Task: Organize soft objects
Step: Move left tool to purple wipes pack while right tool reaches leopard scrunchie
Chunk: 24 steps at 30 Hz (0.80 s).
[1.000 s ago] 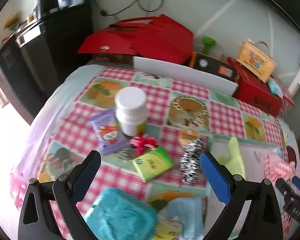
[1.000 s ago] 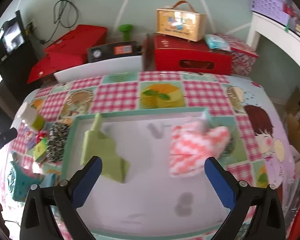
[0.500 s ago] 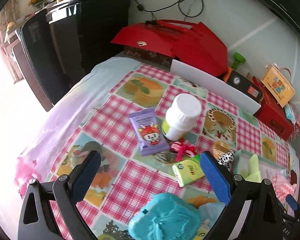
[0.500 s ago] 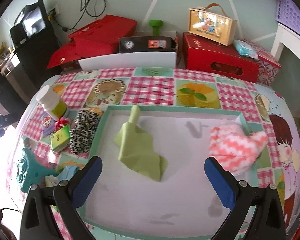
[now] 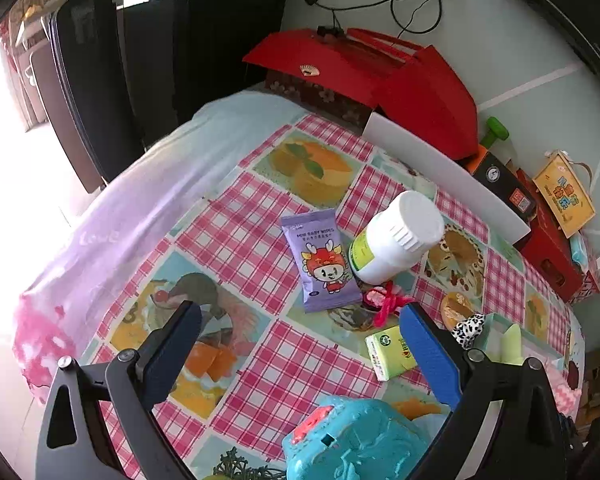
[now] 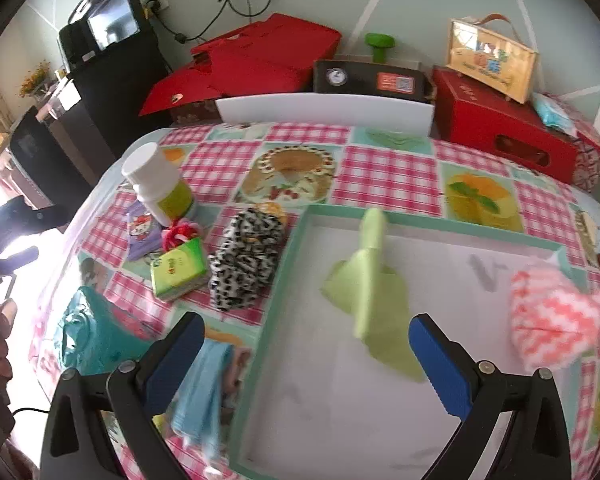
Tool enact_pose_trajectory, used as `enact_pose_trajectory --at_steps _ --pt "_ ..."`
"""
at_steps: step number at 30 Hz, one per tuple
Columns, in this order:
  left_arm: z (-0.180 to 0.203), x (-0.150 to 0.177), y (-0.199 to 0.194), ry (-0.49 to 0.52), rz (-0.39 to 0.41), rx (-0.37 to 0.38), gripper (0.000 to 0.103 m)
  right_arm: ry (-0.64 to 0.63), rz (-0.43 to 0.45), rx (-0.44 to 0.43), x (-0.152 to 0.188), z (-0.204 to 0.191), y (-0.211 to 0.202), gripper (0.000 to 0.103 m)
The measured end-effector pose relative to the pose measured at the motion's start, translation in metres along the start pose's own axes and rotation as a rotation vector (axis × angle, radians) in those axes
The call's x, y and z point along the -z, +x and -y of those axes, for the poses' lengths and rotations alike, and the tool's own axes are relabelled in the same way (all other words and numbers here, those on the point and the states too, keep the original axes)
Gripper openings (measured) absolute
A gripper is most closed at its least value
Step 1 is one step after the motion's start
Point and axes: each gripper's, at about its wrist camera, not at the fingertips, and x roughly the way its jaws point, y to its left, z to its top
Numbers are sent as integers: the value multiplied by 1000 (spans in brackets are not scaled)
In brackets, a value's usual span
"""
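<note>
We saw the soft things split between two spots. In the green-rimmed tray (image 6: 296,240) lay a lime-green cloth (image 6: 374,300), crumpled with one end up against the far rim, and a pink-and-white zigzag cloth (image 6: 552,320) bunched at the tray's right edge. Just outside the tray's left rim sat a leopard-print cloth (image 6: 244,268), touching the rim, and nearer the camera a light blue cloth (image 6: 204,388) lay beside the same rim, with a teal plush item (image 6: 88,336) further left.

Our right hand-held gripper (image 6: 306,356) hung over the tray's near-left corner, jaws spread wide, blue pads (image 6: 440,364) gripping nothing and touching nothing. Our left hand-held gripper (image 5: 300,344) was just as wide open above the checked bench cloth (image 5: 236,248), empty too, with the teal plush item (image 5: 360,440) just below it.

Around these we had a green tissue pack (image 6: 178,268) next to the leopard-print cloth, a red-and-pink ribbon bow (image 5: 384,300), a purple wipes packet (image 5: 324,264) and a white bottle (image 5: 396,236) lying tilted beside it. Red boxes (image 6: 508,128) stood behind the bench.
</note>
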Motion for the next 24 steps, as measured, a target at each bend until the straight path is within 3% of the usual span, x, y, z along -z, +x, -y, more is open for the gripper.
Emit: enact_pose_trajectory --at_steps 8,13,16,20,24 --pt "-14 -8 31 -40 -112 46 99 -24 -13 -27 -11 -20 14 103" --pt "-8 -25 60 49 -198 44 99 -42 -37 -34 -18 -29 25 103" --pt "-17 -40 75 0 -229 111 99 -34 -44 -49 -24 -32 30 103" --pt "-23 -59 94 -43 -238 37 99 -29 -51 -44 -32 -33 35 103" --pt "-21 -75 116 -101 -263 91 99 -33 -58 -36 -35 -32 40 102"
